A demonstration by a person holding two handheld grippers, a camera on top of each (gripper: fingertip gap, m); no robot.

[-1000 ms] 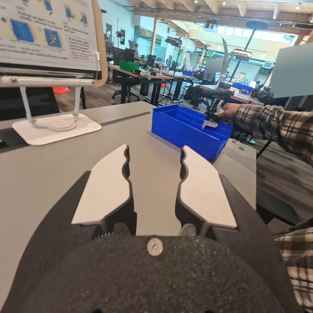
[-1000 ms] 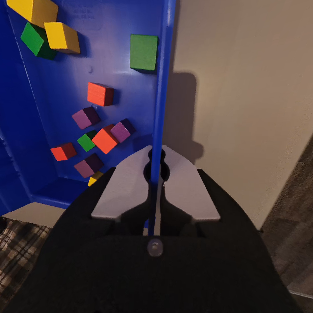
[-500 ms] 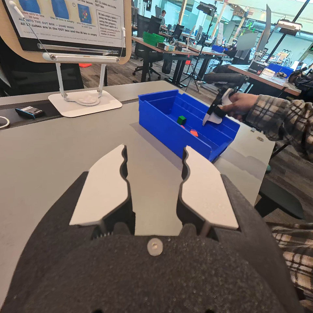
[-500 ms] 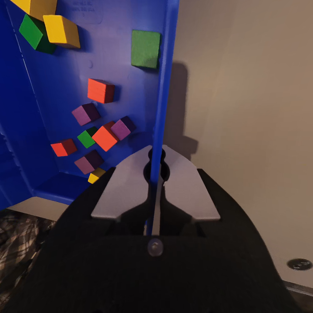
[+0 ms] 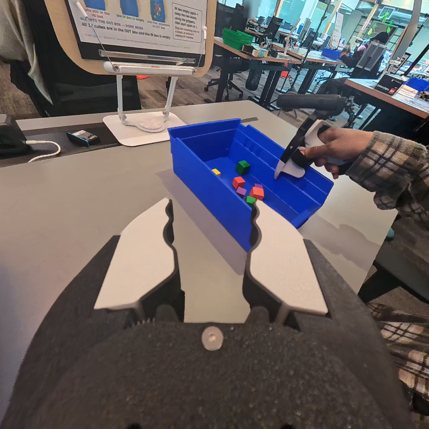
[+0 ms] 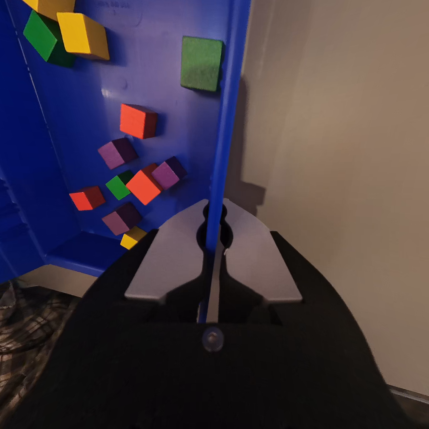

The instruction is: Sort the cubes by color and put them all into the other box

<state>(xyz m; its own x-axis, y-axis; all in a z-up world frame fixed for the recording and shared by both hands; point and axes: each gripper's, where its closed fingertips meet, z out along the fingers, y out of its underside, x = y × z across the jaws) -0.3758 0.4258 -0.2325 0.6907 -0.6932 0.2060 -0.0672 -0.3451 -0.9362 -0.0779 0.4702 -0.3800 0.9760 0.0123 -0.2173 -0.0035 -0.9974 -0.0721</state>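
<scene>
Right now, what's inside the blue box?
Inside the blue box: loose cubes, yellow, green, orange and purple. The right gripper hides the corner nearest it.

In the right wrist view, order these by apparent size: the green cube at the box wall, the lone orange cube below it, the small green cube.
1. Green cube at the wall
2. Lone orange cube
3. Small green cube

Nearness to the camera differs, so true sizes stay unsure.

A blue box (image 5: 209, 192) lies slantwise on the grey table, open-topped; loose on its floor lie small cubes (image 6: 142, 185), red, purple, green, yellow, mixed; one green cube (image 6: 200, 63) rests against the right wall.
</scene>
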